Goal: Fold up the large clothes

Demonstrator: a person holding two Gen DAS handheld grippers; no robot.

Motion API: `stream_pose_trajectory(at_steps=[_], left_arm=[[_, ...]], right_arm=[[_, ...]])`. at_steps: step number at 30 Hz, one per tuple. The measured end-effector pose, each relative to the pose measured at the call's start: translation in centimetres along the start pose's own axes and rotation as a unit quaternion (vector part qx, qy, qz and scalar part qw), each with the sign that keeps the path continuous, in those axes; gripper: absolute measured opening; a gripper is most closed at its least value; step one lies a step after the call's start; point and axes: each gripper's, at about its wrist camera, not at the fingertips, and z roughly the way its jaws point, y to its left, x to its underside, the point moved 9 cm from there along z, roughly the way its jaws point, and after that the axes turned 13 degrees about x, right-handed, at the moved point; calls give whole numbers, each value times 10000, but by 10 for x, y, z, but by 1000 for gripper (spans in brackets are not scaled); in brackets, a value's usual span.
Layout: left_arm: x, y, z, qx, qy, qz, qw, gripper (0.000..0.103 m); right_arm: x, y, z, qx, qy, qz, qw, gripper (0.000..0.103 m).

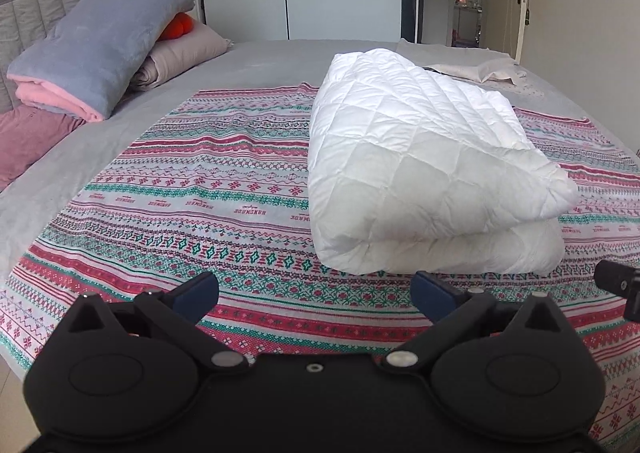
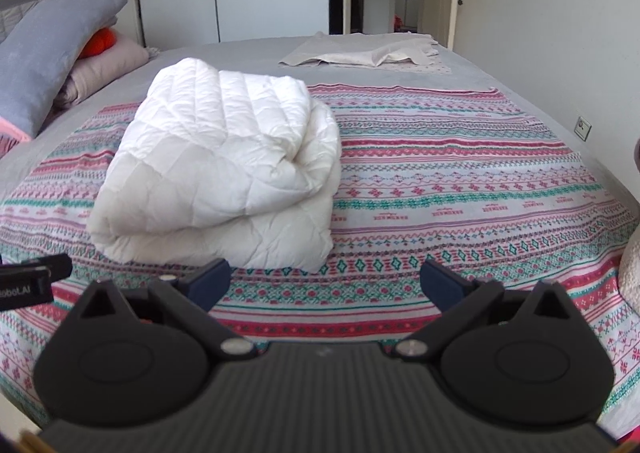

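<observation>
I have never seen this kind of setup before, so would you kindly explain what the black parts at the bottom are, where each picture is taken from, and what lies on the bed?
There is no robot here. A person holds a two-finger gripper in each hand, and each carries a fisheye camera looking along its fingers. One picture comes from the left gripper, the other from the right gripper; the black shapes are the grippers themselves. Both are open and hold nothing. On the bed, a patterned sheet lies spread flat, with a folded white quilt resting on it. Behind it lies a pale cloth, and pillows are stacked at the headboard.
</observation>
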Motion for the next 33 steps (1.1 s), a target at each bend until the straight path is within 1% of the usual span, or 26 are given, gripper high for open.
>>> stream_pose_trajectory(at_steps=[3, 9, 18, 33], left_arm=[[1, 0, 3, -57, 29, 39, 10000, 103], [2, -3, 4, -28, 61, 86, 9999, 103], [4, -6, 5, 6, 81, 99, 9999, 103], [5, -8, 6, 13, 108, 134, 9999, 103]], right_arm=[[2, 6, 2, -20, 10, -113, 9999, 103], [4, 13, 4, -54, 51, -189, 9998, 103], [8, 13, 7, -82, 155, -177, 9997, 103], [10, 14, 8, -108, 188, -190, 9996, 103]])
